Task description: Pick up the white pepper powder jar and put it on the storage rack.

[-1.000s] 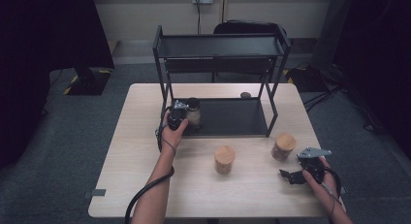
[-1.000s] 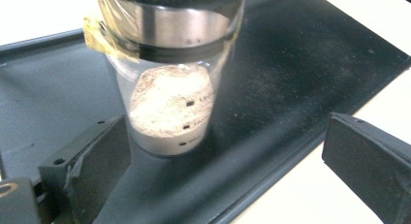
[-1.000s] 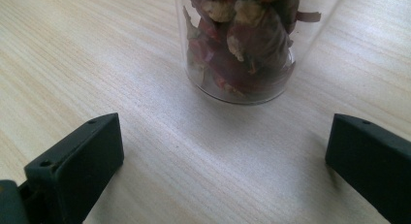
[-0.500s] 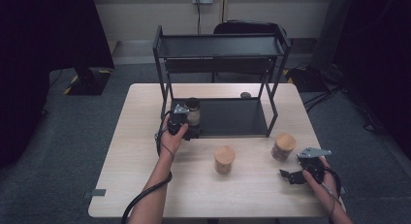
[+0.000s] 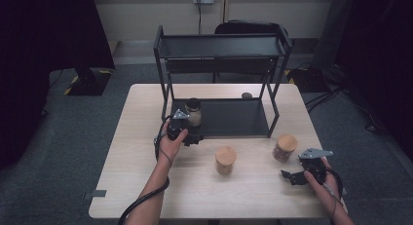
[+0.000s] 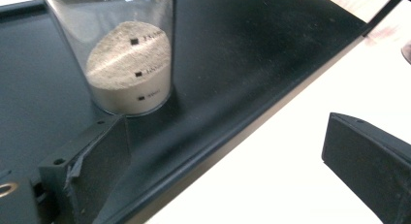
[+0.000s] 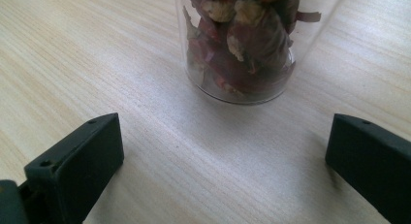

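Observation:
A glass jar of pale powder [image 6: 131,69] with a dark lid [image 5: 193,104] stands at the left end of the black rack's lower shelf [image 5: 234,119]. Just in front of it my left gripper [image 5: 191,138] [image 6: 218,161] is open and holds nothing, with one jaw over the shelf lip and the other over the table. A jar of dried red pieces [image 7: 242,44] with a wooden lid [image 5: 285,142] stands on the table at the right. My right gripper [image 5: 293,178] [image 7: 223,156] is open a short way in front of it, not touching.
Another wooden-lidded jar [image 5: 226,159] stands mid-table between the two hands. The two-tier black rack [image 5: 221,45] takes up the back half of the wooden table [image 5: 146,186], with a small dark object [image 5: 247,95] behind it. A chair stands beyond the table.
My left gripper has drawn back a little from the powder jar toward the table's front, and the jar stays on the shelf. The right gripper has not moved.

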Available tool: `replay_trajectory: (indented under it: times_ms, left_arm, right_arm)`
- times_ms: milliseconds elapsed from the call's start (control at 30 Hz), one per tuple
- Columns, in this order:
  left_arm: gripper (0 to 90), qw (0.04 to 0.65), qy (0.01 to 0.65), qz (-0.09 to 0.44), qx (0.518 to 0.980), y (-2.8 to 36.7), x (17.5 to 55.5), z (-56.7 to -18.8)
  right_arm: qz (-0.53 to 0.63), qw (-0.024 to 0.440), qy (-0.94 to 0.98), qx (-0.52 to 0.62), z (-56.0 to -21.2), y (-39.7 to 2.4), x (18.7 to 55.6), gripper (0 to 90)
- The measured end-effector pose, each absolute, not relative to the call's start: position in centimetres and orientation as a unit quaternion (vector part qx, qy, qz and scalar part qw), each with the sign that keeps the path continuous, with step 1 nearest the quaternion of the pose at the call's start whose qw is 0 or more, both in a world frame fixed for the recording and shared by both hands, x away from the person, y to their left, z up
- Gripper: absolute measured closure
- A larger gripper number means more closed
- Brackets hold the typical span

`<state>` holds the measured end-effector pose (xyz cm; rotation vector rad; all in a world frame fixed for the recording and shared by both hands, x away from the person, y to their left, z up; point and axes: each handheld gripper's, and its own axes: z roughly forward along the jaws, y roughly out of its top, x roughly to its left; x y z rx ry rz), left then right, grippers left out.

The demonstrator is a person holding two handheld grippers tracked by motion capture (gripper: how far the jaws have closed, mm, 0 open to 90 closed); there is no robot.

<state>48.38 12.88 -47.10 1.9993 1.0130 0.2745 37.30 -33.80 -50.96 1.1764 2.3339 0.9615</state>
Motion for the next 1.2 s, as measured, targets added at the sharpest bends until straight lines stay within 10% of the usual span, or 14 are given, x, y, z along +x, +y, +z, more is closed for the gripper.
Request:
replay_trajectory:
  times_ms: [1200]
  left_arm:
    - [3.2,0.428,0.385,0.101,0.812,14.8,45.5,-47.2]
  right_arm:
    - [0.340,0.177,0.825,0.416,-51.0,-33.8,37.3,0.0]
